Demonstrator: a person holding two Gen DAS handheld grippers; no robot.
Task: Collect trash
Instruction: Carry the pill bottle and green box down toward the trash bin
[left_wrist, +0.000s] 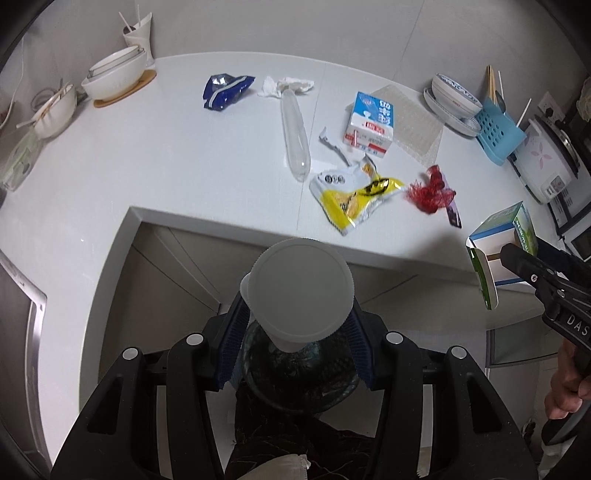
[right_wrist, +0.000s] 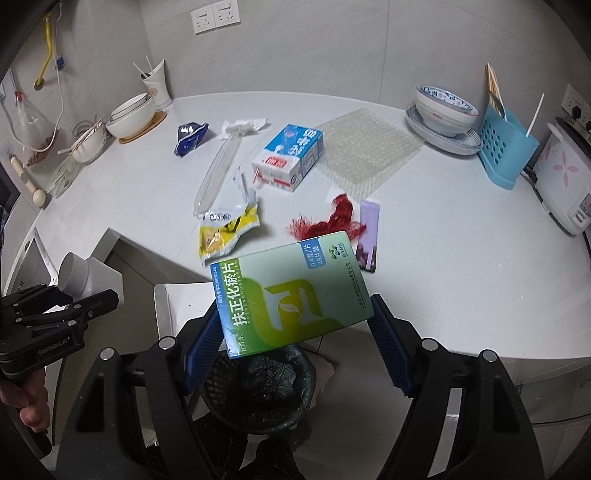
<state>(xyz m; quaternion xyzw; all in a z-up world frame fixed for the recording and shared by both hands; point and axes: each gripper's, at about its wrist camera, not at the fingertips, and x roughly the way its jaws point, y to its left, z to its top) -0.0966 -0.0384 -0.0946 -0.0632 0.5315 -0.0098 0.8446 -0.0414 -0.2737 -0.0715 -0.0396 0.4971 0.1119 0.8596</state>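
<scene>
- The left gripper (left_wrist: 299, 325) pinches a white bottle (left_wrist: 301, 293) by its sides, above the bin (left_wrist: 299, 373).
- The right gripper (right_wrist: 295, 332) clamps a green box (right_wrist: 291, 295) over the same bin (right_wrist: 258, 391).
- Wrappers and a milk carton (left_wrist: 369, 125) lie on the counter (left_wrist: 166, 166).

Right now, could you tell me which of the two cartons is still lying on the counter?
The blue-and-white milk carton, lying on the counter beside the bubble wrap. The green carton is clamped in the right gripper above the bin.
</scene>
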